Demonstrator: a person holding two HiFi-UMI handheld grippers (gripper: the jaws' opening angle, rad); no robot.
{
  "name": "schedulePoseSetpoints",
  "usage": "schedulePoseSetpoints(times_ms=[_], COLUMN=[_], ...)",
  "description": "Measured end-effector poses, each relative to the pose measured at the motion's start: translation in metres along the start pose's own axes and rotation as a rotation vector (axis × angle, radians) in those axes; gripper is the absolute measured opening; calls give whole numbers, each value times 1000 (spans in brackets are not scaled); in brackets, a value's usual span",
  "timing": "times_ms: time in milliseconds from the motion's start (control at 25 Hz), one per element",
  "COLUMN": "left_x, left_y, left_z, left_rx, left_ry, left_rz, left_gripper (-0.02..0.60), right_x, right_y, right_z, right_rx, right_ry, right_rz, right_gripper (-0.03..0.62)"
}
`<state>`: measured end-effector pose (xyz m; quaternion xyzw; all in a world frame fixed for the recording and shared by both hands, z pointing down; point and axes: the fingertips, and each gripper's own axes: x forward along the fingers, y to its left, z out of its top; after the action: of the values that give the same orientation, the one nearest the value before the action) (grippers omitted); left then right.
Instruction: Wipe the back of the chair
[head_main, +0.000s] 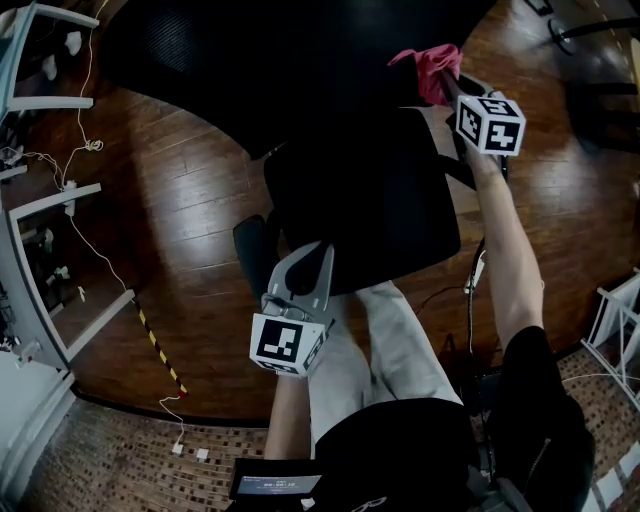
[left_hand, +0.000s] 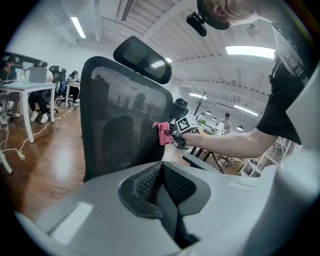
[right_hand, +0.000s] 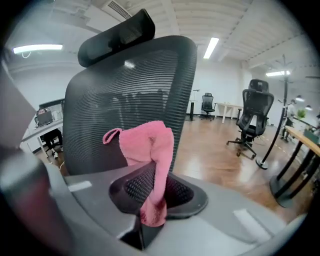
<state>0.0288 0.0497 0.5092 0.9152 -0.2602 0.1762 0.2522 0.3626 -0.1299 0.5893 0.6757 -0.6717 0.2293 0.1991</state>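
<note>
A black mesh office chair stands in front of me, its backrest (left_hand: 125, 127) topped by a headrest (left_hand: 142, 59). From above, its seat (head_main: 365, 200) lies between the two grippers. My right gripper (head_main: 447, 78) is shut on a pink cloth (head_main: 430, 68) and holds it against the edge of the backrest (right_hand: 135, 95). The cloth (right_hand: 150, 150) hangs folded between the jaws of the right gripper (right_hand: 155, 182). My left gripper (head_main: 320, 252) hovers at the near edge of the seat. The left gripper (left_hand: 161, 170) is shut, with nothing in it, pointing at the backrest.
White shelf frames (head_main: 40, 200) and loose cables (head_main: 90, 145) lie on the wooden floor to the left, with striped tape (head_main: 155, 345). Desks with seated people (left_hand: 30, 85) stand beyond the chair. Another black chair (right_hand: 255, 117) and a pole stand (right_hand: 280, 125) are to the right.
</note>
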Motion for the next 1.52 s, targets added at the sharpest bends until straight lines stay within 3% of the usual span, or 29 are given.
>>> schedulePoseSetpoints(times_ms=[160,280,360,600,840,1280,1520], left_x=[-8,-16,-21,-34,-48,-86,-107], left_y=[5,10,16,26,37,64,82], left_z=[4,4,2,-6,-8,-28,-35], left_rx=[-42,-42,-52,-86,-94,-111,-127], left_ry=[-21,-24,-28,-47,-38,-34,-35], left_rz=[4,8,14,18,24,41,68], left_gripper=[-6,-6,-6,-6,-6,-6,-6], right_x=[-5,-9,-8,4,20,56,65], right_y=[-28,-56,-62,-16,61,294,364], right_z=[-17,-40,-52,-47,-35,-47,-54], right_rx=[47,152,179,30,-95,-250,-276], right_ry=[40,101,121,134,105,96,100], right_rz=[-123,-249,-285,-313,-197,153,236], right_gripper=[49,48,48,38,43,43,43])
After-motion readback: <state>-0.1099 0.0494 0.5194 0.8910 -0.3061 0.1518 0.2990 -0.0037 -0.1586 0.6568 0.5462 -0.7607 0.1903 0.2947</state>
